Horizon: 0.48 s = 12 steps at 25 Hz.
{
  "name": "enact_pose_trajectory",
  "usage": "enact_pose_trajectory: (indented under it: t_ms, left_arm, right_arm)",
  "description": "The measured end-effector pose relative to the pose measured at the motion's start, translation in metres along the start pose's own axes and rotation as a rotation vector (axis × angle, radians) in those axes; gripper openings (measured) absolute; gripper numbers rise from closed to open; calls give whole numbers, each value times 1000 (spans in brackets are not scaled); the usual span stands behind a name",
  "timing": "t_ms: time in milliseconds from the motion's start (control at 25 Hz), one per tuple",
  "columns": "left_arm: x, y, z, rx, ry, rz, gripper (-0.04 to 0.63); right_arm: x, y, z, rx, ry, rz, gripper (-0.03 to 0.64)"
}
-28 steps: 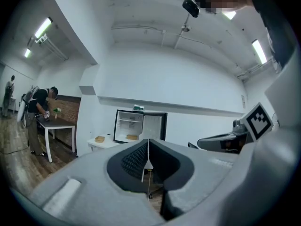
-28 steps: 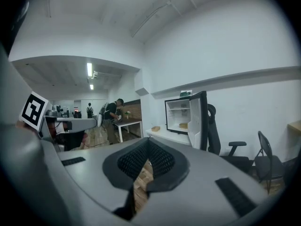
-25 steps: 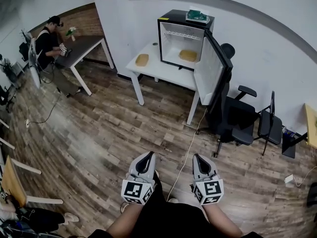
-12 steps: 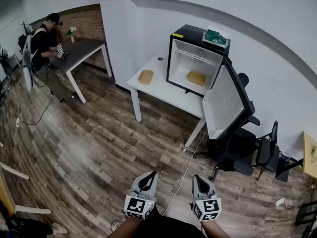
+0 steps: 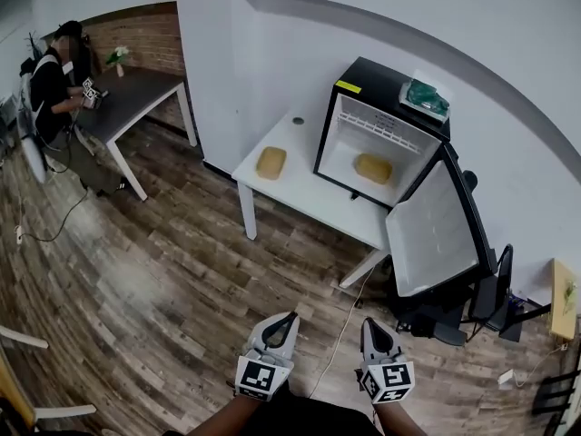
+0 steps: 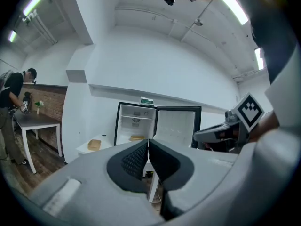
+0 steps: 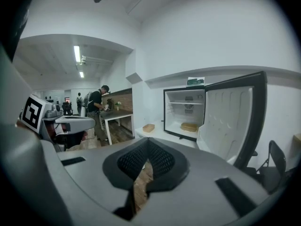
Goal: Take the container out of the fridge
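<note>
Left gripper (image 5: 287, 317) and right gripper (image 5: 369, 323): both sets of jaws are together and hold nothing, above the floor (image 5: 163, 271), well apart from the fridge (image 5: 377, 80). The door (image 5: 434, 234) stands open. The container (image 5: 373, 168) lies inside, and a 2nd container (image 5: 270, 163) lies on the table (image 5: 309, 198).

Bare floor (image 5: 163, 271) toward fridge (image 5: 377, 80), door (image 5: 434, 234) aside

chair (image 5: 434, 323) half hidden behind fridge door (image 5: 436, 230)
</note>
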<state>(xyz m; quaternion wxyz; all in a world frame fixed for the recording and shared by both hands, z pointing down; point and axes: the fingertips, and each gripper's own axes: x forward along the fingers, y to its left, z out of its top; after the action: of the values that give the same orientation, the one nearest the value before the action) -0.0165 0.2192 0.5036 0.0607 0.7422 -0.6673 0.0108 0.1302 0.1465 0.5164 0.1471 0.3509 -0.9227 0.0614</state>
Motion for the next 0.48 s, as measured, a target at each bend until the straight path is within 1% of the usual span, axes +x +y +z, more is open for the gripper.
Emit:
enact_pose_trajectory:
  t_ms: [120, 320, 480]
  left_arm:
    - [22, 26, 8, 20, -7, -15, 18]
    - [50, 55, 22, 1, -20, -20, 18]
    - [61, 76, 17, -8, 1, -39, 18]
  right_arm:
    - [25, -4, 12, 23, -5, -22, 0]
    - [61, -12, 20, 31, 21, -39, 0]
    - [89, -11, 35, 21, 15, -51, 0]
